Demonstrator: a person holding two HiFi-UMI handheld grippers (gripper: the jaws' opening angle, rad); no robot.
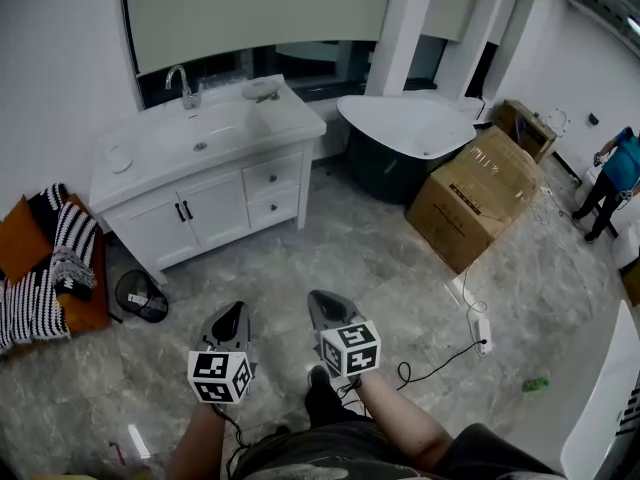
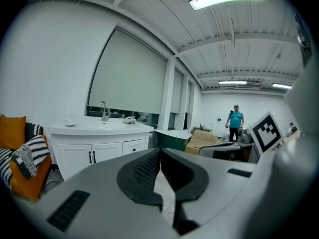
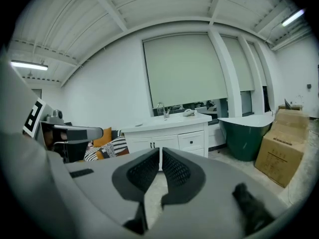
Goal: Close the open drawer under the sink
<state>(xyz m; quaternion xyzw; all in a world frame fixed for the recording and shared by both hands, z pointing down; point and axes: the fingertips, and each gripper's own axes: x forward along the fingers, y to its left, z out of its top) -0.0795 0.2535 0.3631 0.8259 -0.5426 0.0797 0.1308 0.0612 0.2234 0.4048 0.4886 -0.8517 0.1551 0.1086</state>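
The white sink cabinet (image 1: 205, 173) stands against the far wall, with two small drawers (image 1: 272, 193) stacked at its right end. From here both drawer fronts look about flush; I cannot tell if one stands out. My left gripper (image 1: 228, 318) and right gripper (image 1: 322, 303) hang side by side over the floor, well short of the cabinet and pointing toward it. In the left gripper view the jaws meet at the tips (image 2: 159, 151) with nothing between them. The right gripper (image 3: 160, 149) is likewise shut and empty, with the drawers (image 3: 194, 144) straight beyond it.
A dark green bathtub (image 1: 405, 133) and a big cardboard box (image 1: 475, 196) stand to the cabinet's right. An orange seat with striped cushions (image 1: 50, 268) and a black bin (image 1: 140, 296) are at its left. A power strip with cable (image 1: 478, 333) lies on the floor. A person (image 1: 610, 183) stands far right.
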